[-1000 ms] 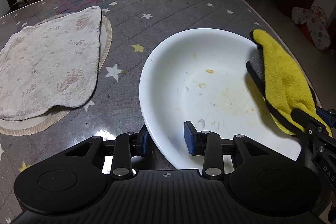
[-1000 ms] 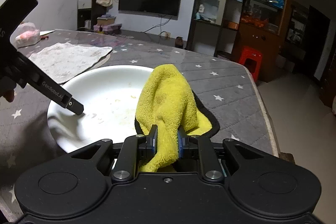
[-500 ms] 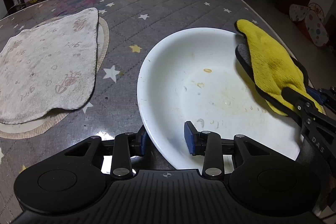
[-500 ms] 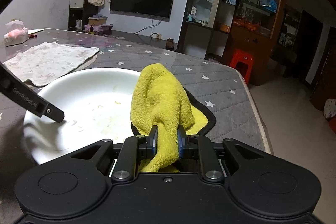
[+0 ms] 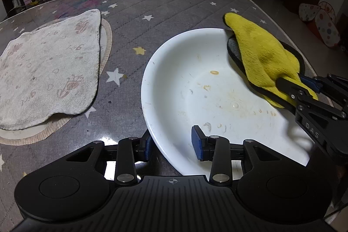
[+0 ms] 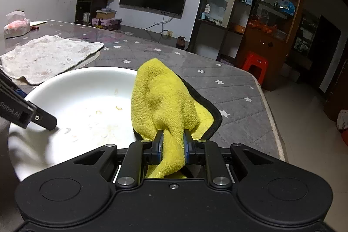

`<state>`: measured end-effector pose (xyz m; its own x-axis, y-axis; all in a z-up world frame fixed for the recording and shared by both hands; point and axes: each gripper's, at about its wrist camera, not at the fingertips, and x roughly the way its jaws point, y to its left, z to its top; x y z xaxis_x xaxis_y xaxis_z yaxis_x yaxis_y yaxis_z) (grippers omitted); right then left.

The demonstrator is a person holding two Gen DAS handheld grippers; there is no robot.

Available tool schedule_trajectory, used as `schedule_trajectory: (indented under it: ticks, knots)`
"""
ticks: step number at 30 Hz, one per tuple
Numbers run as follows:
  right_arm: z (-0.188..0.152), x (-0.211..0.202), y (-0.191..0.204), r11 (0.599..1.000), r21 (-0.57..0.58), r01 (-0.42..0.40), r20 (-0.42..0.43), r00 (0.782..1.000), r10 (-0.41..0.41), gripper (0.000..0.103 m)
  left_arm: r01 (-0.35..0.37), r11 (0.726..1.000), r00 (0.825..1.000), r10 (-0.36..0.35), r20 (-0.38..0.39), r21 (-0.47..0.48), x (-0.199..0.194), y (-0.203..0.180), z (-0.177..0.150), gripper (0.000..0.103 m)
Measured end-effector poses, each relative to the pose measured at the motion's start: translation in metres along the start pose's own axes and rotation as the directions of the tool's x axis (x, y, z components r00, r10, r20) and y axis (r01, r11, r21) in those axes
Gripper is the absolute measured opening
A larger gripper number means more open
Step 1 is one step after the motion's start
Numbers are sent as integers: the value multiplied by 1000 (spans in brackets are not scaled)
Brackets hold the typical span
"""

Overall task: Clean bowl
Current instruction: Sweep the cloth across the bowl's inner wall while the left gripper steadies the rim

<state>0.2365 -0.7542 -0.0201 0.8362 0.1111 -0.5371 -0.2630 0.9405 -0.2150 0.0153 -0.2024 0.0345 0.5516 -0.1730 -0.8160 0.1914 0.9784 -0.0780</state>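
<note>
A: Yellow terry cleaning cloth point(image 6: 162, 99) is sitting clenched in our right gripper point(image 6: 173, 140), both blue pads biting a bunched fold. We are noting it has slid outward since a second ago: then it was lying further over the inner wall, now it is draping across the far right rim, its tip hanging past the edge onto the table.

B: Agreed. From the left wrist view the yellow cloth point(image 5: 263, 55) is riding the lip, not the basin. Where are we logging the wide white ceramic bowl point(image 5: 189, 71)?

A: Resting on the grey star-printed table cover point(image 5: 174, 8), right of the pale patterned towel point(image 5: 47, 66). Our left gripper point(image 5: 173, 146) is straddling the near rim, one pad outside, one inside, jaws spread; we are not seeing them pinch it.

B: So the bowl is only being loosely braced.

A: We are judging so. Orange-brown stains point(image 5: 214, 72) are dotting the floor of the bowl, untouched by the look of them.

B: Meaning the wiping has barely started, or the cloth is being repositioned along the rim.

A: We are reading it as a reposition. Next sweep should be coming down across the stained centre, with the left closing first so the bowl isn't skating.
</note>
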Motion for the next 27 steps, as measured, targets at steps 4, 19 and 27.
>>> schedule_trajectory:
  ticks: [4,19,27]
  knots:
    - [3,6,2,1000,-8,-4,-12,1000,4,19,-2,1000,1000,2,1,5,0,-1,0,40]
    - [2,1,7,1000,-6,-16,-44,999,16,19,1,1000,1000,-1,13,18,1,-2,-2,43]
    - [-5,-12,8,999,11,-36,-67,997,37,19,10,1000,1000,-11,18,20,0,-1,-3,44]
